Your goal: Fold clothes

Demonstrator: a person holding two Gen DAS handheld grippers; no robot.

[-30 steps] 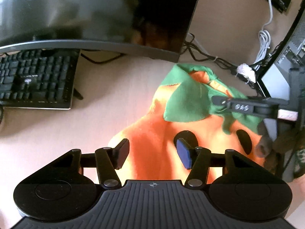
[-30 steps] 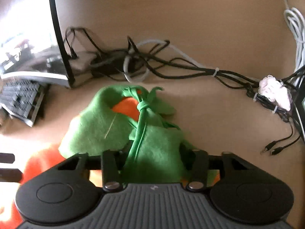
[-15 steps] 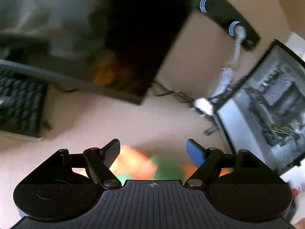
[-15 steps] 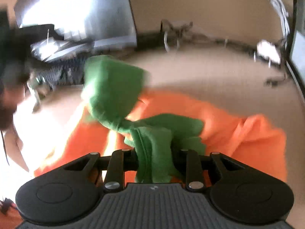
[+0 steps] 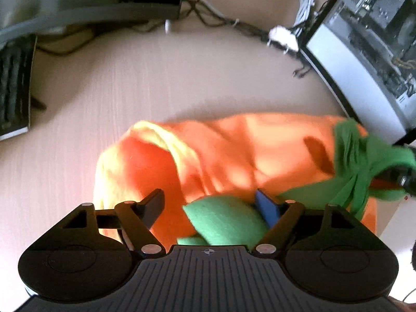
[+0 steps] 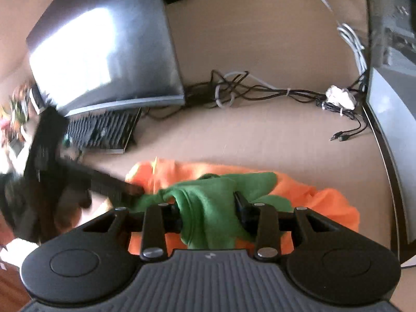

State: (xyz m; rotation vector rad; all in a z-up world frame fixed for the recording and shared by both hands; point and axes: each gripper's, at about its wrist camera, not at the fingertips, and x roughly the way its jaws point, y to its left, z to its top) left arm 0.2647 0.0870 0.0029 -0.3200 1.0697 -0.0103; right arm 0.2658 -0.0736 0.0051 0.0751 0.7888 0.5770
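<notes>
Toward the near edge of the surface (image 5: 182, 78) we see the orange garment (image 5: 234, 150) lying in a heap, its long axis running side to side, parallel with that edge. In the left wrist view its green collar ties (image 5: 364, 161) sit at the right end, pointing toward the computer case (image 5: 364, 39) at the right edge of the surface, while the rumpled orange end points toward the keyboard (image 5: 13, 91) at the left edge.

Our left hand-held gripper (image 5: 210, 208) is spread wide; a green leaf flap (image 5: 226, 221) lies between its fingers, touching the blue pad (image 5: 267, 208) but not pressed from both sides.

Our right hand-held gripper (image 6: 208, 208) is pinching a bunch of green fabric (image 6: 208, 202), and its jaws are opening at this moment with the cloth between them. Orange cloth spreads beneath and to its right.

Cables (image 6: 260, 93) and a monitor (image 6: 104, 52) stand along the far edge of the surface.
</notes>
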